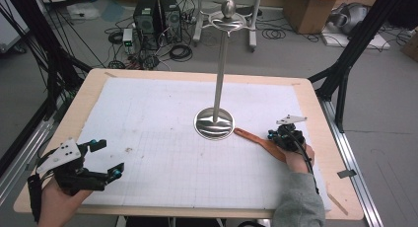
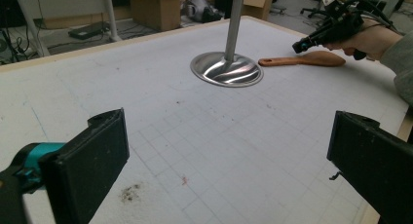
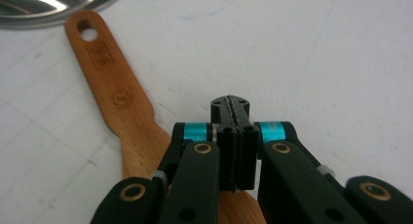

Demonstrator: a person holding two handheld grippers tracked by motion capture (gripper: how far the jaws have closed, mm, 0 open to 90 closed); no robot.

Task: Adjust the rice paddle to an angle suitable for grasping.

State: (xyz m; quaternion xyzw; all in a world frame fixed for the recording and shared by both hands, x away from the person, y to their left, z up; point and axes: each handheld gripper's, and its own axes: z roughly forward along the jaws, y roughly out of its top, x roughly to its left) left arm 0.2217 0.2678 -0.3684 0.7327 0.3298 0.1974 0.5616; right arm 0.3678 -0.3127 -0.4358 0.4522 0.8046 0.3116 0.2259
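One flat brown wooden spatula (image 1: 259, 142), stiff and light, lies right of centre; grasp its thin handle. Right gripper (image 3: 235, 109) is closed empty above it, left gripper (image 1: 109, 159) wide.

My right claw (image 3: 233, 118) covers the wooden spatula's (image 3: 117, 95) broad end. The stand's base (image 3: 44, 5) is cut off at the top edge there, and its pole (image 2: 234, 24) runs out of my left claw's view.

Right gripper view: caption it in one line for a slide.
Shut right gripper above a wooden spatula lying beside the steel stand base.
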